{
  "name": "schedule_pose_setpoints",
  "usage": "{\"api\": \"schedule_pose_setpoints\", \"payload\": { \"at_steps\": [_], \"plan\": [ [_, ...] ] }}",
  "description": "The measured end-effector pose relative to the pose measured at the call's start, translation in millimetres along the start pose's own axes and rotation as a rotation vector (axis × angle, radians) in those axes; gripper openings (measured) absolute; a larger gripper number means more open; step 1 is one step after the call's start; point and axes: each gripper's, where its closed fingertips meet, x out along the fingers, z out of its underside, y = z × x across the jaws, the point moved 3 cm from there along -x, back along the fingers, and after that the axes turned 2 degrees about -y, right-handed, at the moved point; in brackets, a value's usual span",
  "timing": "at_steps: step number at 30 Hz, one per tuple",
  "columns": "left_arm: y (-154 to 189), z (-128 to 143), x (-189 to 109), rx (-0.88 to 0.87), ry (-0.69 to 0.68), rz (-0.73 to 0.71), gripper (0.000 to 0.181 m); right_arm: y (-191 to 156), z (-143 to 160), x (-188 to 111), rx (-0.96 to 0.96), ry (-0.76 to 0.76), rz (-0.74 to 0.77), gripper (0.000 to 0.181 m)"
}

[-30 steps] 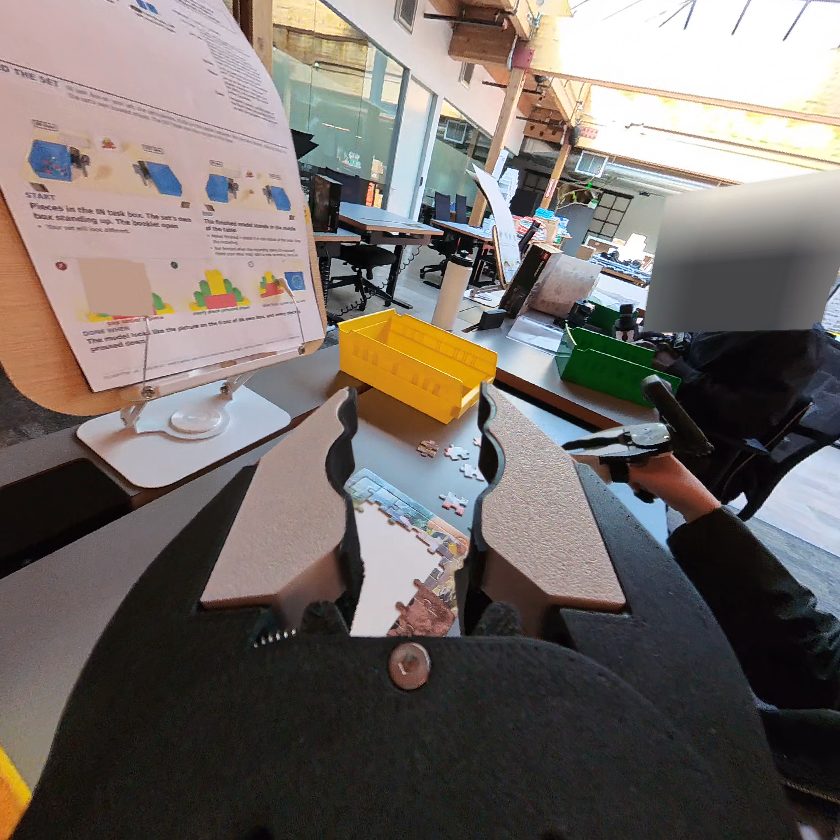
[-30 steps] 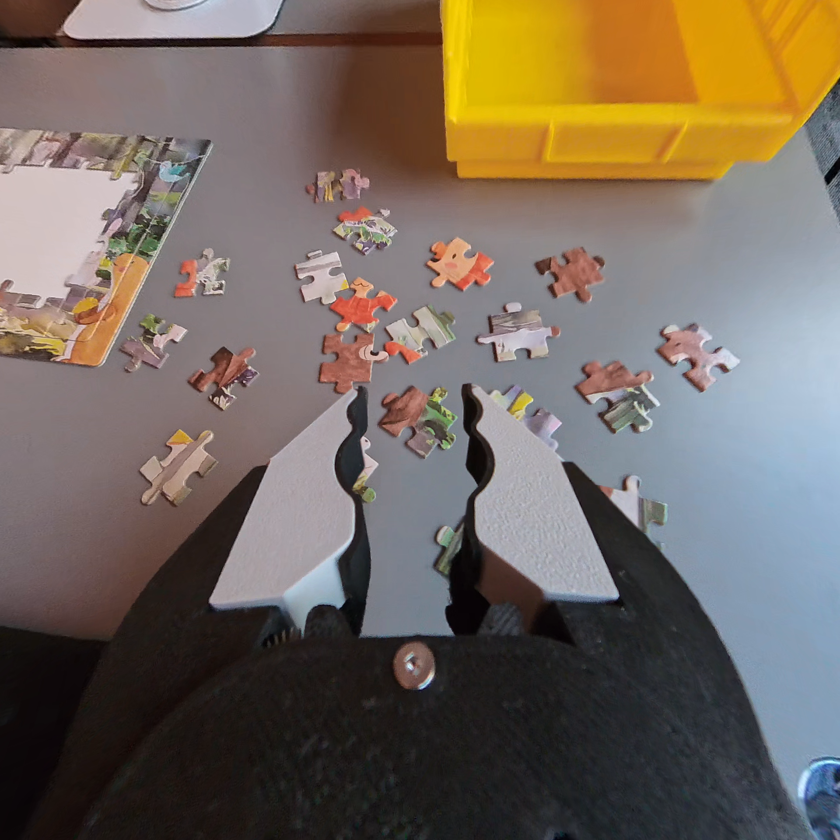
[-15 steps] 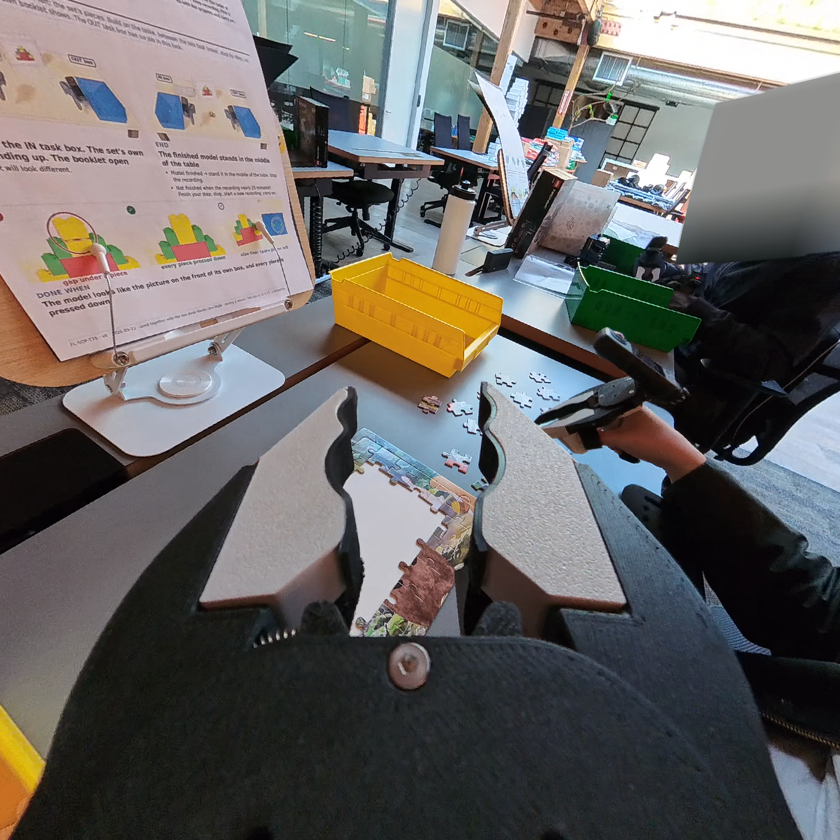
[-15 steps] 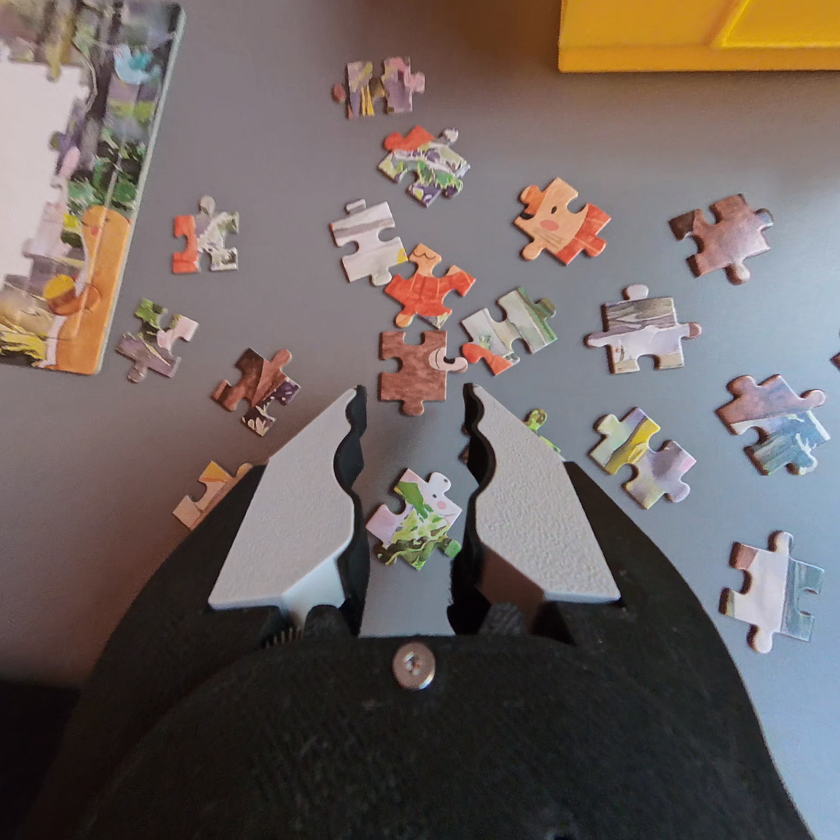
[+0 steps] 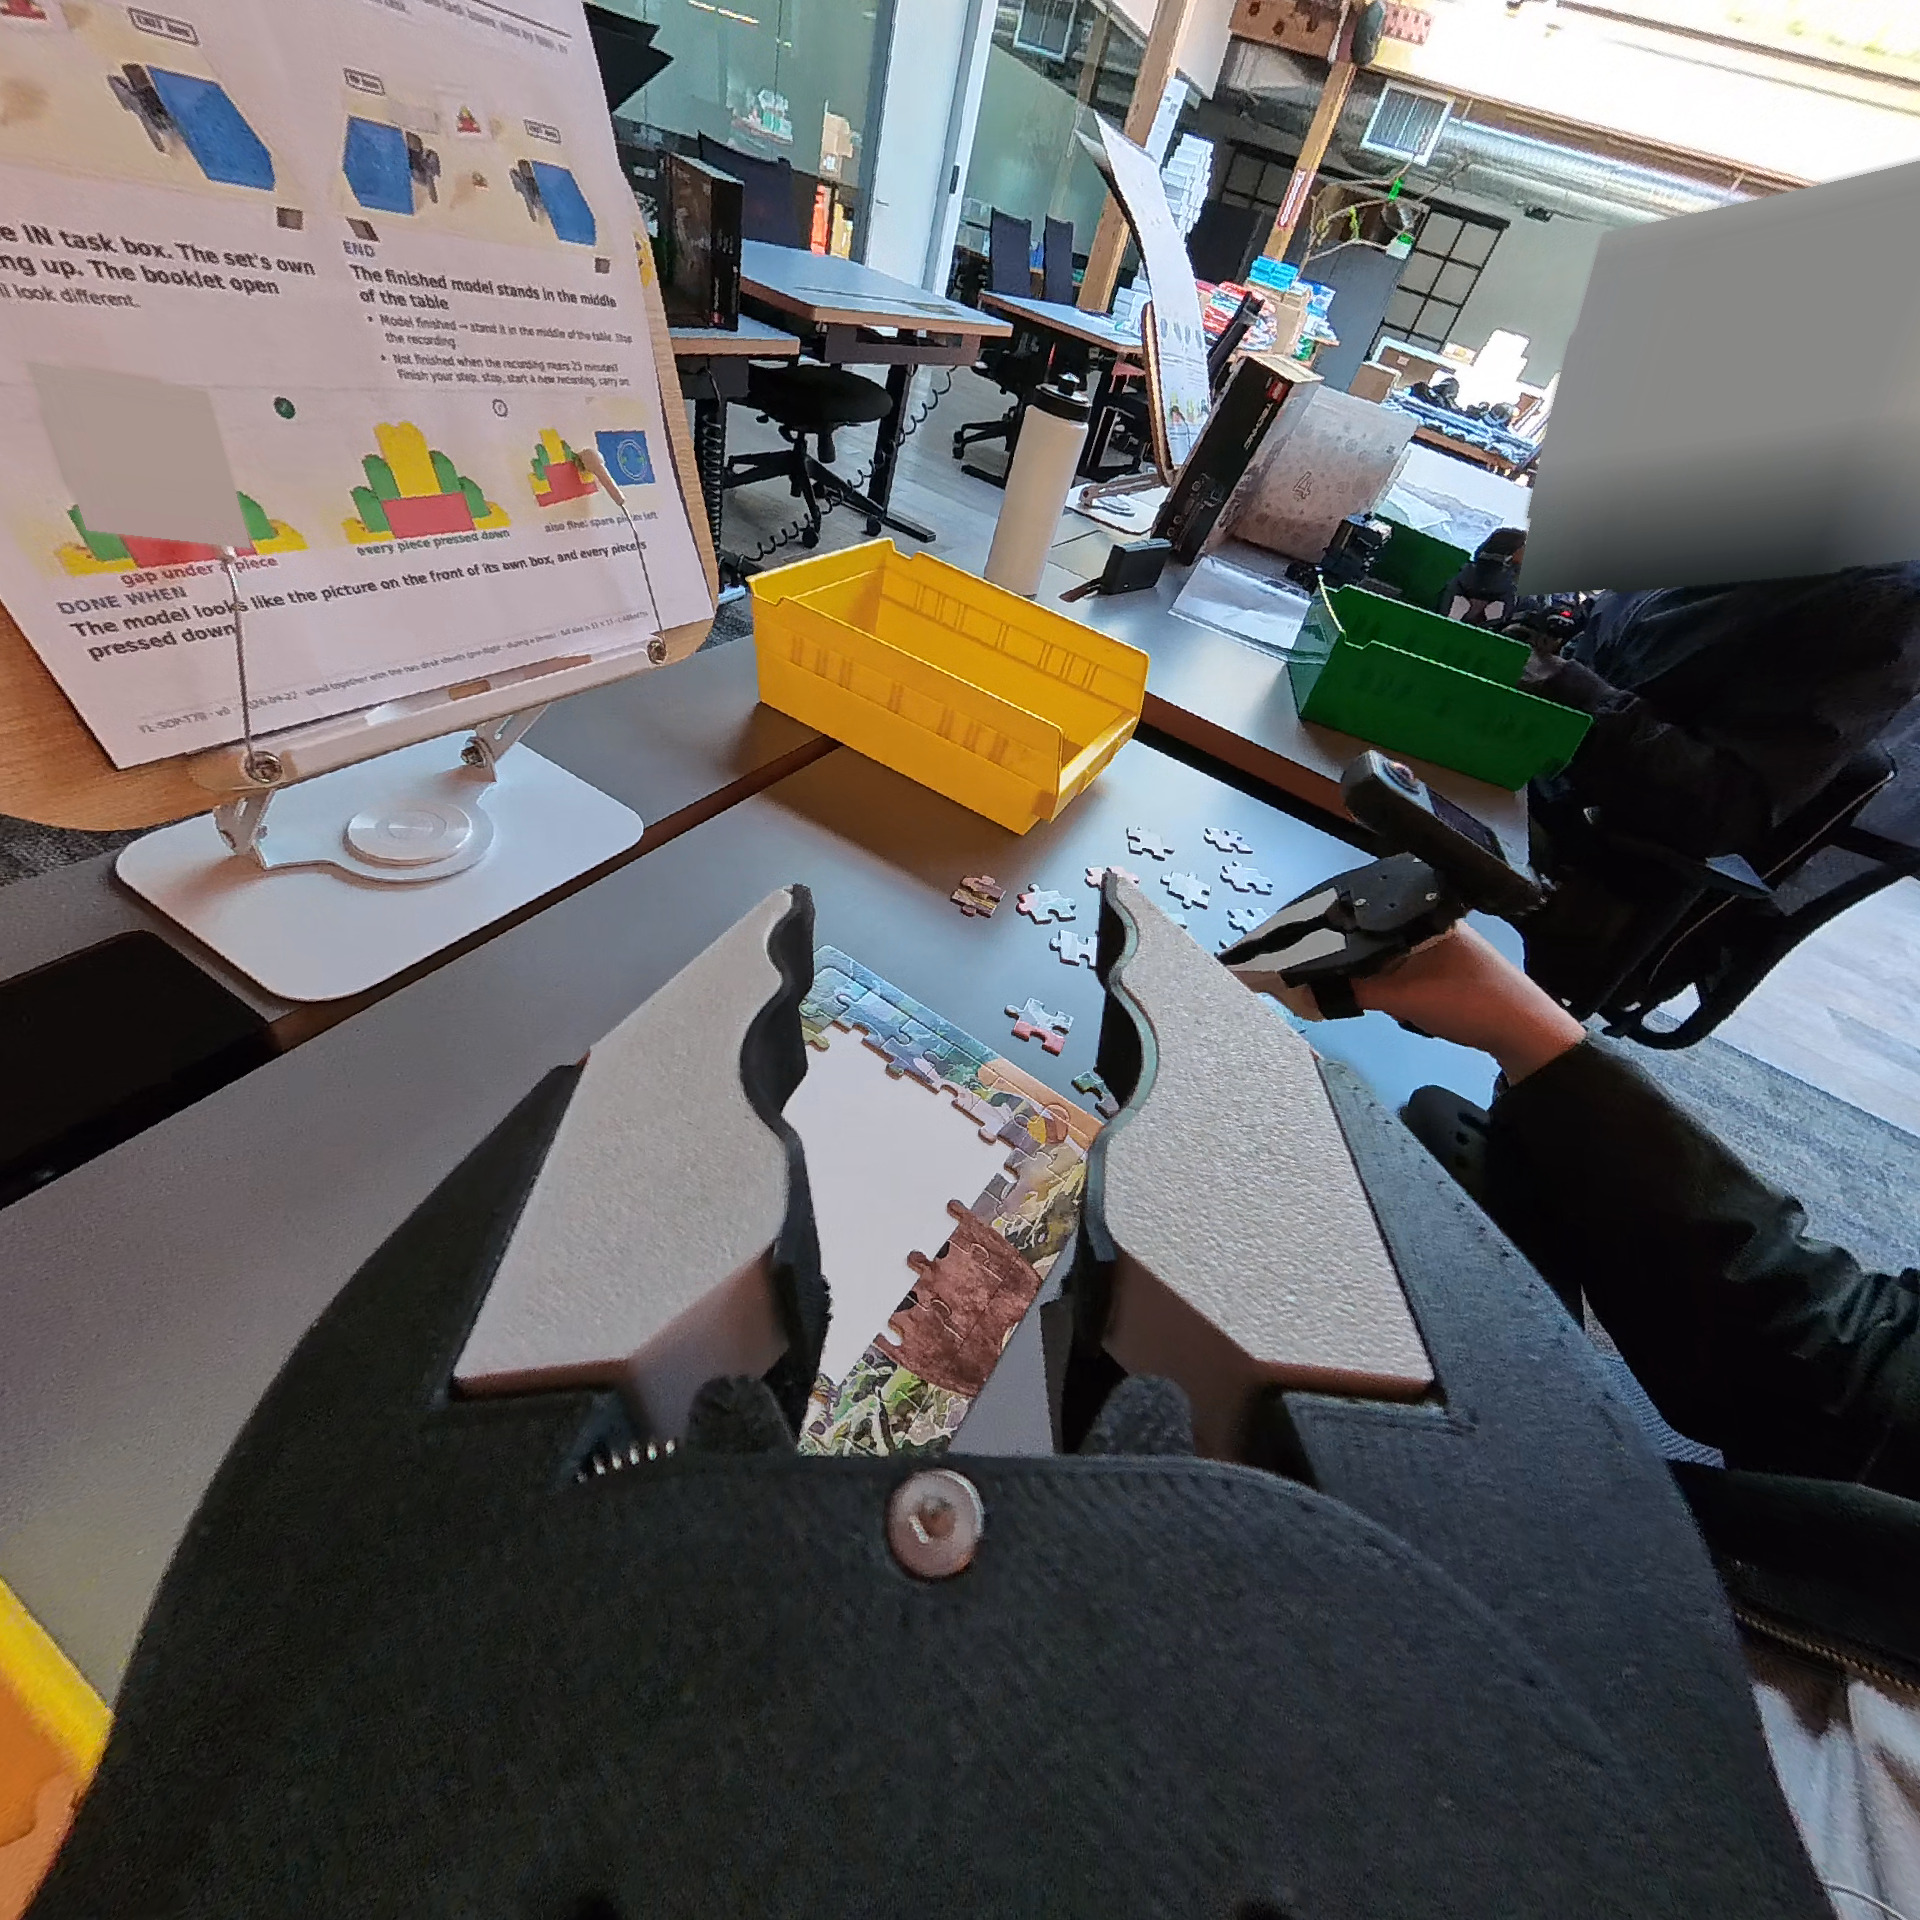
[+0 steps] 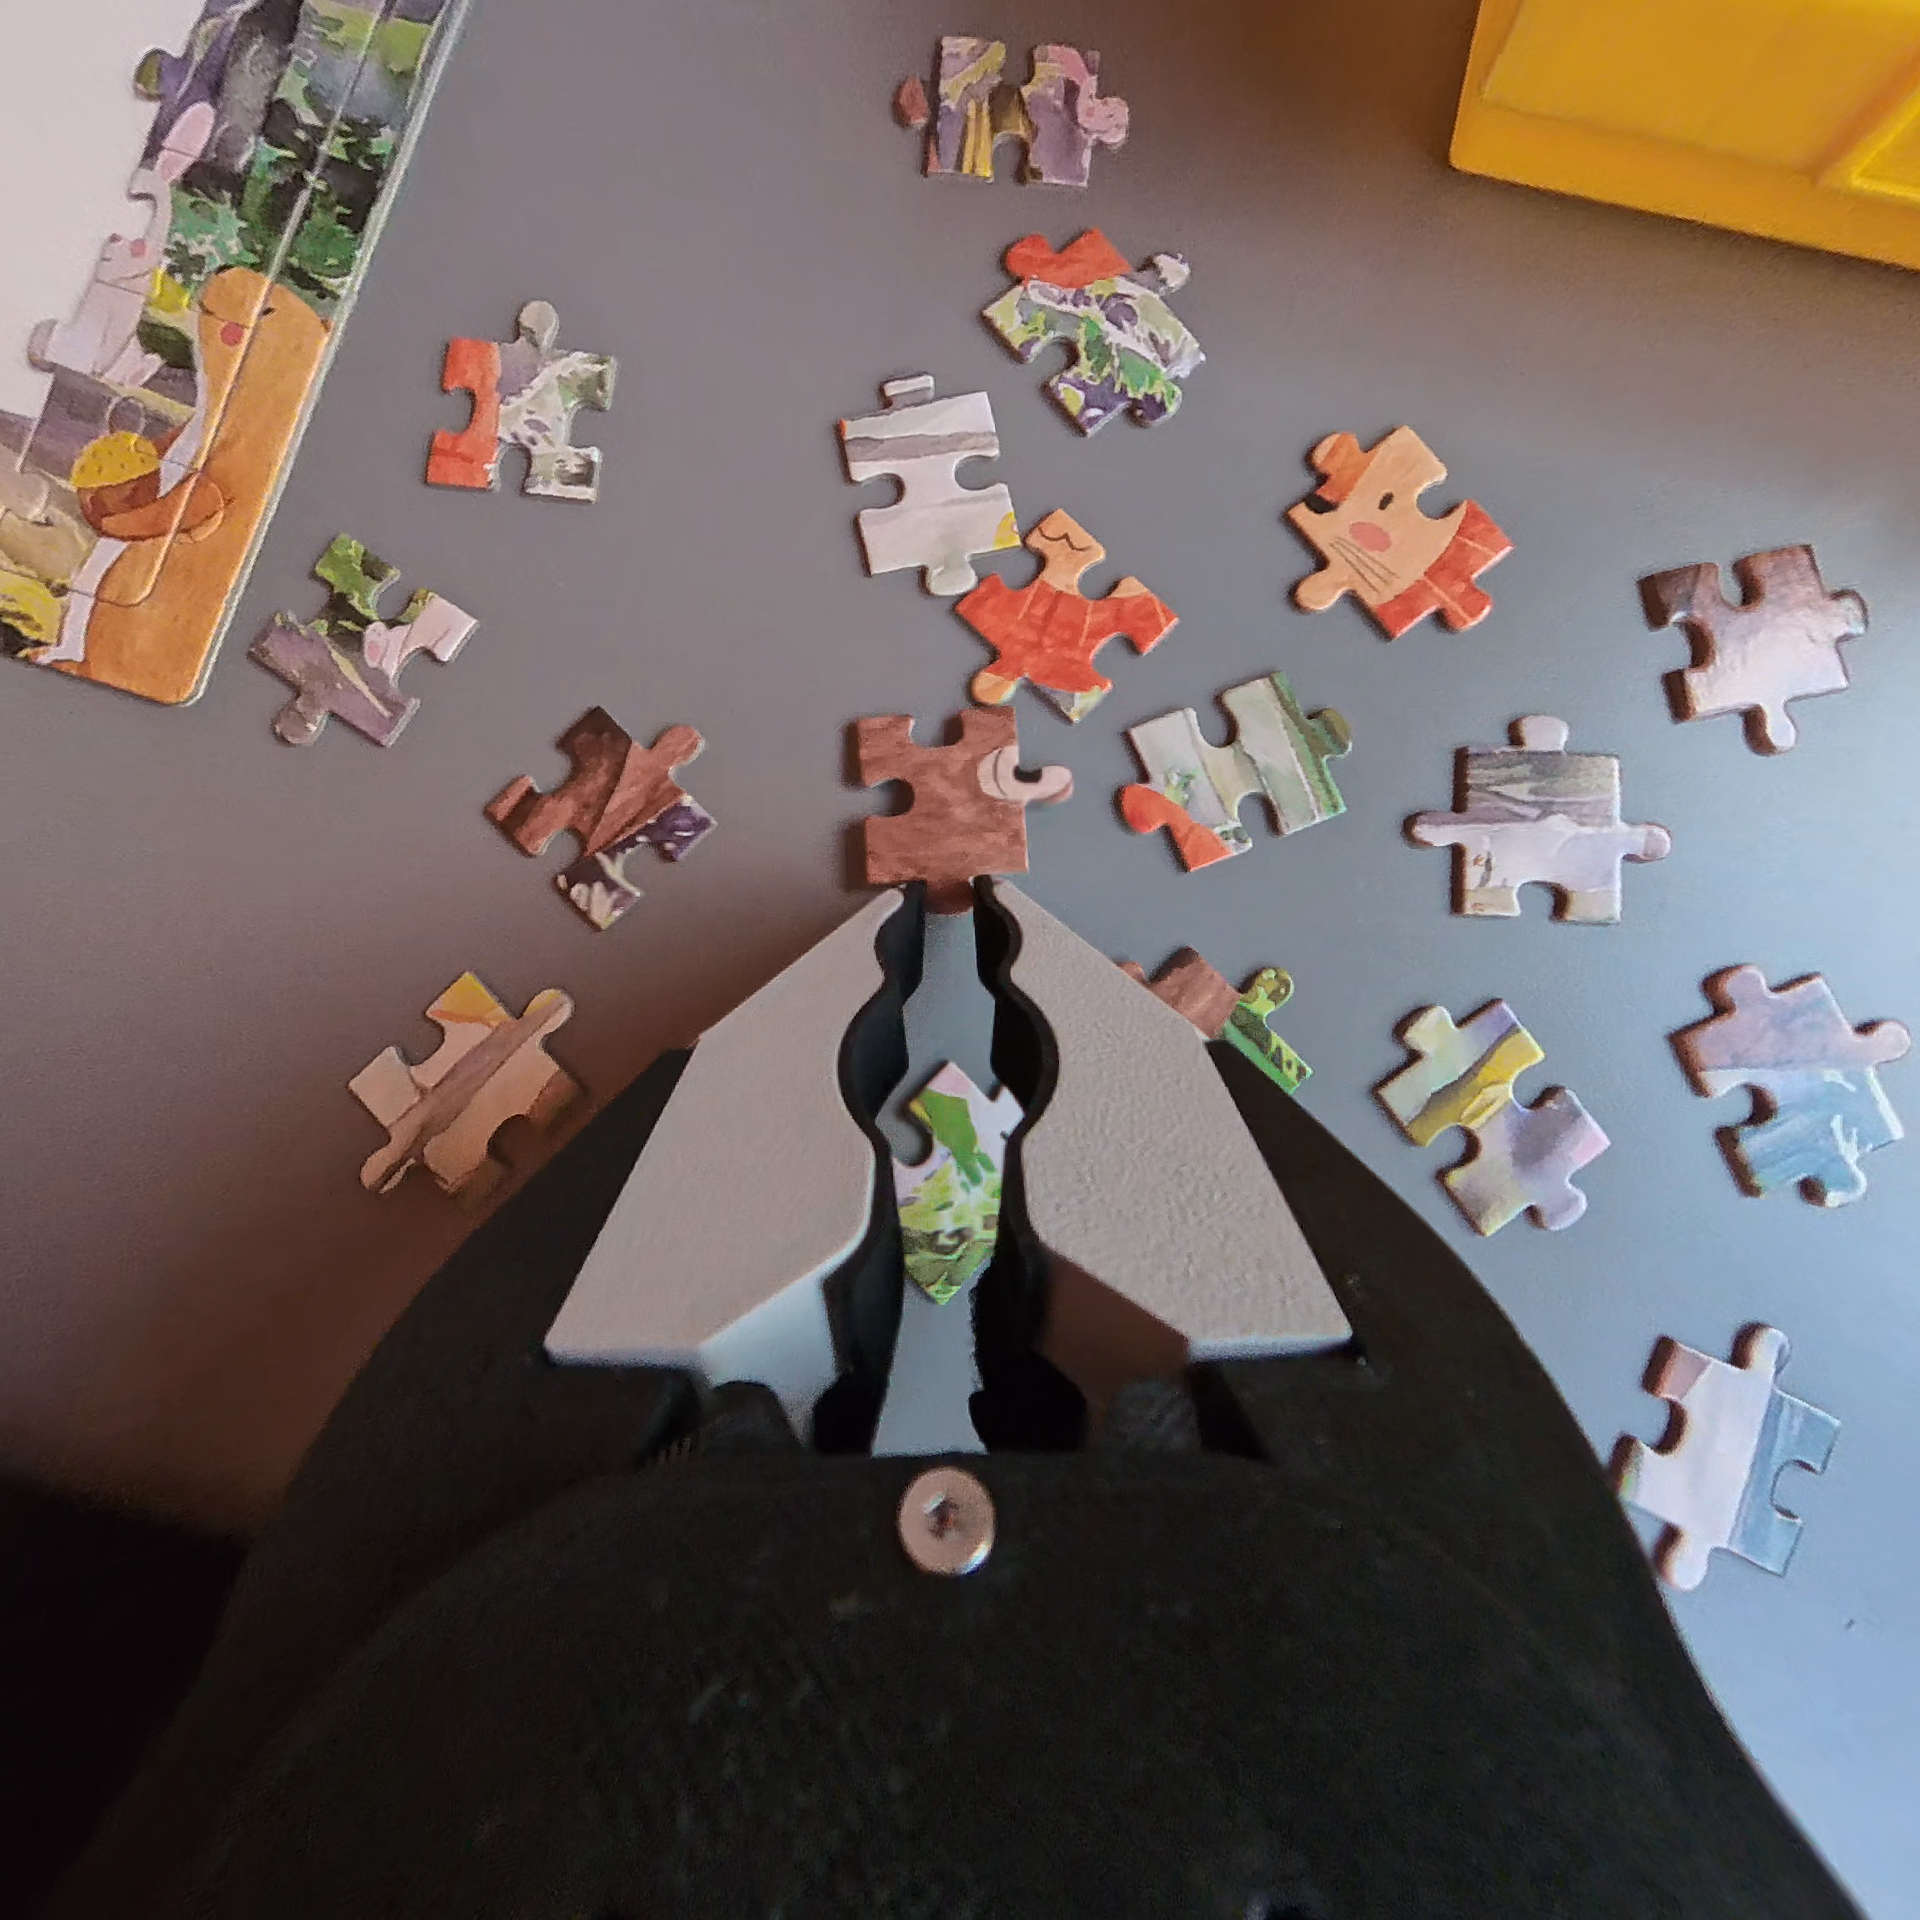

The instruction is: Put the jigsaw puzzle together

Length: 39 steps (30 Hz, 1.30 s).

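Over table — right claw [image 6: 948, 894] pinching brown piece's [image 6: 940, 800] tab; left claw [image 5: 951, 914] spread, empty.

Loose pieces [image 6: 1392, 540] lie right of the puzzle frame [image 6: 260, 343].

**Two wrist cameras, one low and level, one steep and close**

The left wrist view sits behind its own fingers [image 5: 675, 1164], well above the grey desk [image 5: 312, 1195], looking forward and slightly down, so the room beyond fills the upper half. The puzzle frame [image 5: 966, 1309] lies just past the fingers; the yellow bin [image 5: 935, 675] stands at 12 o'clock, the right gripper [image 5: 1262, 951] at 2 o'clock.

The right wrist view looks almost straight down, very near the desk [image 6: 727, 260], its fingers [image 6: 738, 1122] close over the loose pieces [image 6: 1392, 540].

Both views share the puzzle frame [image 6: 239, 343], at 10 o'clock in the right view, the yellow bin [image 6: 1662, 125] at 1 o'clock, and the scattered pieces [image 5: 1039, 904].
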Motion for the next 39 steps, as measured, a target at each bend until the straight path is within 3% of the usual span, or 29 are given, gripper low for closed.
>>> {"api": "schedule_pose_setpoints", "payload": {
  "at_steps": [4, 9, 12, 16, 22, 25, 30, 39],
  "plan": [
    [-1.5, 0.0, -1.4, -0.002, 0.001, -0.002, 0.053, -4.9, -3.9, -3.0, -0.099, -0.022, 0.019, 0.009],
    [-3.9, 0.3, -2.7, -0.008, 0.003, -0.001, 0.053, 3.6, -2.1, -4.2, -0.072, -0.025, -0.024, 0.009],
    [-6.2, 0.6, -2.8, -0.015, 0.004, -0.003, 0.053, 6.0, 0.8, -8.8, -0.083, -0.013, -0.084, 0.009],
    [-8.1, 2.5, -1.2, -0.019, -0.004, -0.004, 0.053, -14.7, 8.7, -8.6, -0.282, 0.010, -0.278, 0.009],
    [-7.3, 6.2, 3.6, -0.013, -0.023, -0.006, 0.053, -18.8, 5.5, -11.2, -0.460, 0.081, -0.391, 0.009],
    [-7.5, 8.6, 6.2, -0.010, -0.037, -0.009, 0.053, -2.5, -0.7, -16.3, -0.448, 0.093, -0.342, 0.029],
    [-8.3, 10.3, 8.4, -0.011, -0.047, -0.012, 0.053, 39.5, -7.9, -50.9, -0.376, 0.219, -0.267, 0.021],
    [-14.2, 15.0, 11.6, -0.022, -0.067, -0.028, 0.053, 65.1, 41.7, -31.8, -0.477, -0.010, -0.203, 0.025]
  ]
}}
